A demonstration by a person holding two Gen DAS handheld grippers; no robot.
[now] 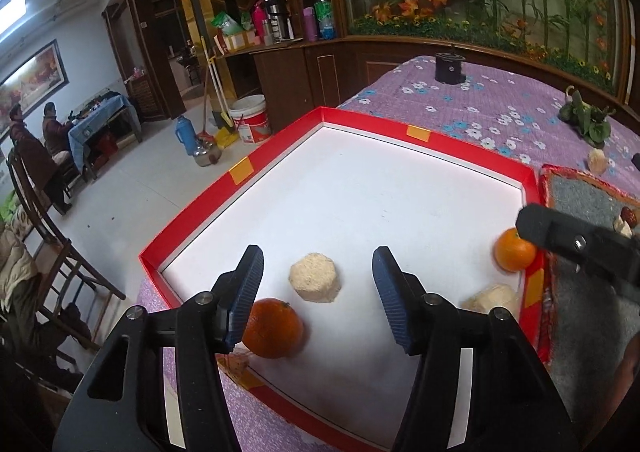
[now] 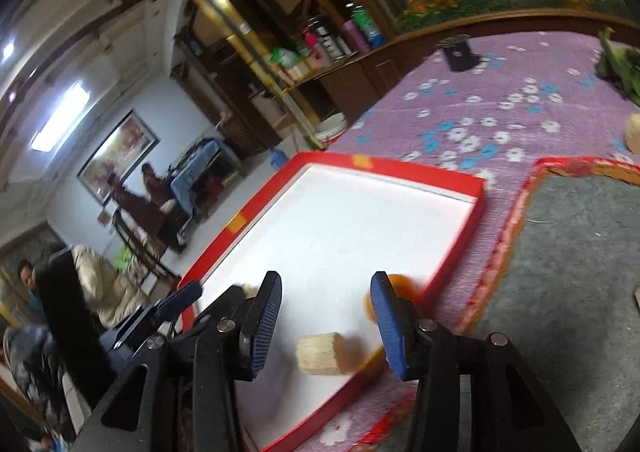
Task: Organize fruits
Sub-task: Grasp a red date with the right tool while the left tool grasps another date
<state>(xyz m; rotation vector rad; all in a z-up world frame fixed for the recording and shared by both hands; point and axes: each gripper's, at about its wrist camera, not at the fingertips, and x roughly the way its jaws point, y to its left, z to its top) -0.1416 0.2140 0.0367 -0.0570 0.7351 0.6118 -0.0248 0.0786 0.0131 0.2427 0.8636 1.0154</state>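
Observation:
A red-rimmed white tray [image 1: 240,172] lies on the purple flowered table. In the left wrist view it holds an orange [image 1: 272,328] near the front left, a beige hexagonal cake [image 1: 315,283], another beige piece [image 1: 492,300] and a second orange [image 1: 514,254] at the right wall. My left gripper [image 1: 318,292] is open above the tray, empty. My right gripper [image 2: 326,326] is open and empty over the tray's [image 2: 240,222] near right corner, above a beige piece [image 2: 320,354]; an orange [image 2: 404,288] lies behind its right finger. The right wrist view is blurred.
A grey mat with a red-orange border [image 1: 580,196] lies right of the tray, with small items on it. A black cylinder [image 1: 449,68], leafy greens [image 1: 586,120] and a beige piece [image 1: 598,162] sit on the tablecloth. Chairs and people are at far left.

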